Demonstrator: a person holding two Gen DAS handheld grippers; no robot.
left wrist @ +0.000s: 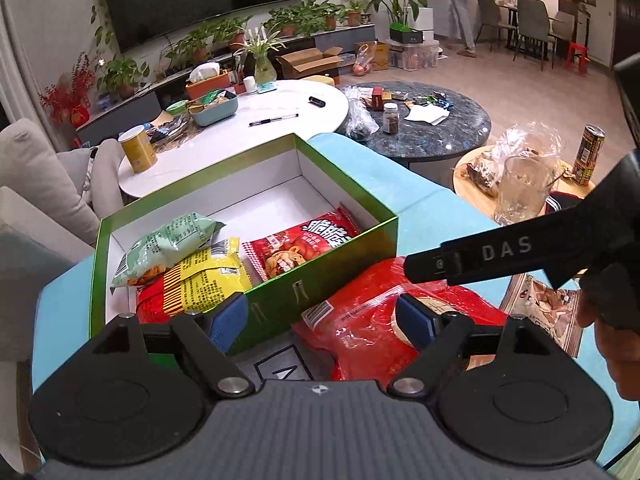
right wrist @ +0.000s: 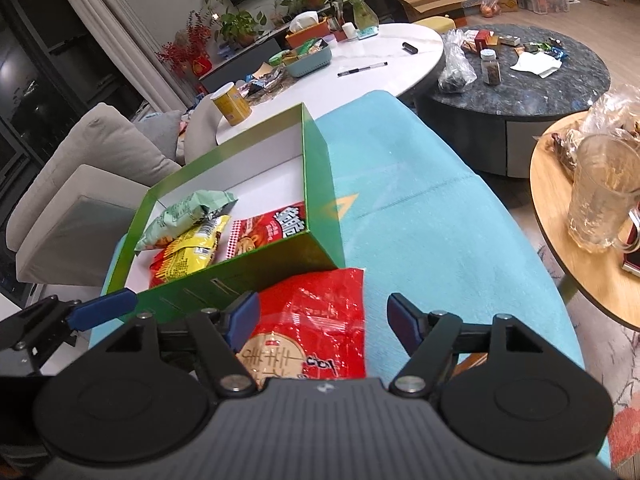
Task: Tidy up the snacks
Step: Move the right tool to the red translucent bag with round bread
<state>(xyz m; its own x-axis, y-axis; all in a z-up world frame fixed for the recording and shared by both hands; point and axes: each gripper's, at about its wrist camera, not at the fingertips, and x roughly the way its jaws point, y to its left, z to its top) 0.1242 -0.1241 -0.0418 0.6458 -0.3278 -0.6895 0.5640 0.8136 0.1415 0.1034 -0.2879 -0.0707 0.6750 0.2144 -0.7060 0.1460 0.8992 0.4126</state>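
A green box (left wrist: 344, 258) (right wrist: 320, 184) with a white inside stands on a light blue surface (right wrist: 420, 208). It holds a pale green packet (left wrist: 172, 248) (right wrist: 188, 216), a yellow packet (left wrist: 208, 280) (right wrist: 192, 248) and a red packet (left wrist: 304, 248) (right wrist: 264, 232). A large red snack bag (left wrist: 372, 320) (right wrist: 316, 320) lies outside, against the box's near wall. My left gripper (left wrist: 320, 320) is open over the box's near wall and the bag's left end. My right gripper (right wrist: 322, 320) is open around the bag. A brown-printed packet (left wrist: 548, 308) lies right of the bag.
A white oval table (right wrist: 384, 60) with a yellow can (left wrist: 138, 148) and a blue basket stands beyond the box. A dark marble round table (right wrist: 540, 84) is behind it to the right. A wooden side table (right wrist: 560, 208) holds a glass mug (right wrist: 600, 192). A grey sofa (right wrist: 80, 176) is left.
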